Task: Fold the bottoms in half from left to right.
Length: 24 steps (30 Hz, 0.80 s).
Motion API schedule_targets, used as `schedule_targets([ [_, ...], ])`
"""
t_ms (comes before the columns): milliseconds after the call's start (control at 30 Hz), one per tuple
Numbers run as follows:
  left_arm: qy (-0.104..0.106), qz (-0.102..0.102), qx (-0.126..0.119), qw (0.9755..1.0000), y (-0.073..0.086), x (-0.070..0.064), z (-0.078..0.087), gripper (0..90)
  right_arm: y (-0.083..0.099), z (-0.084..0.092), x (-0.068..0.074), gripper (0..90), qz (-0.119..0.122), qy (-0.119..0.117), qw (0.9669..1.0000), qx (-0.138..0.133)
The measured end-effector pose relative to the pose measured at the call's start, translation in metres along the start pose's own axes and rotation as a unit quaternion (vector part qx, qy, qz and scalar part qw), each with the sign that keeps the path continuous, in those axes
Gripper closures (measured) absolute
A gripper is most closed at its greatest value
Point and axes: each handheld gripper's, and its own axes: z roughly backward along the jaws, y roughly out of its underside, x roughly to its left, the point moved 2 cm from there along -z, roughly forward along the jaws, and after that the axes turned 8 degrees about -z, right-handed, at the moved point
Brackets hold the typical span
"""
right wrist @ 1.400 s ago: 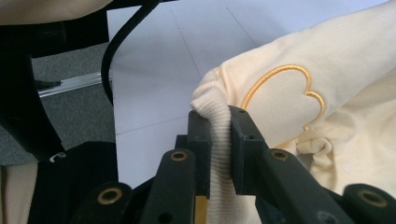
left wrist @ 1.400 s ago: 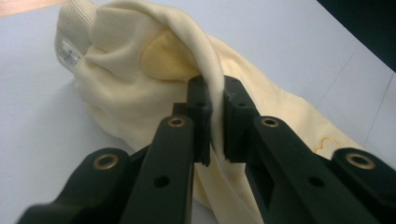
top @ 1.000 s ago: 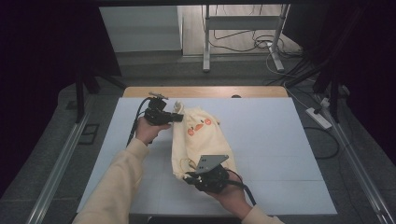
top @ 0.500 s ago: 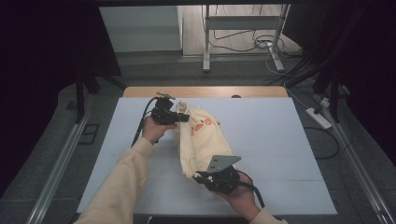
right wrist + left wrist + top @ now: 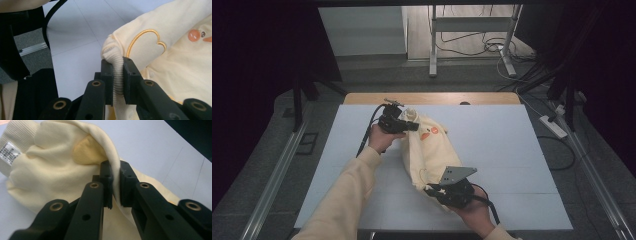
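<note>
- A soft, pale-yellow knit garment [image 5: 428, 150] with orange embroidery is stretched over the white table [image 5: 522, 150], near its middle
- A smooth fold at the garment's far end is pinched by the left gripper [image 5: 115, 182], a white label [image 5: 7, 149] sewn nearby
- Its ribbed hem [image 5: 117, 72] at the near end is clamped by the right gripper [image 5: 117, 75]
- A black cable [image 5: 364, 142] is seen left of the garment

garment [image 5: 428, 150]: 1 | gripper: 2, left gripper [image 5: 411, 126], right gripper [image 5: 432, 191] | table [image 5: 512, 150]: 1
</note>
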Motion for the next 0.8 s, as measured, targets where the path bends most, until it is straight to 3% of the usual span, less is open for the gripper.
schedule_targets([
  [800,0.016,-0.011,0.007,0.9998,-0.008,-0.013,-0.028,82.5,0.018,0.024,-0.007,80.8,-0.019,0.021,0.9996,-0.005],
])
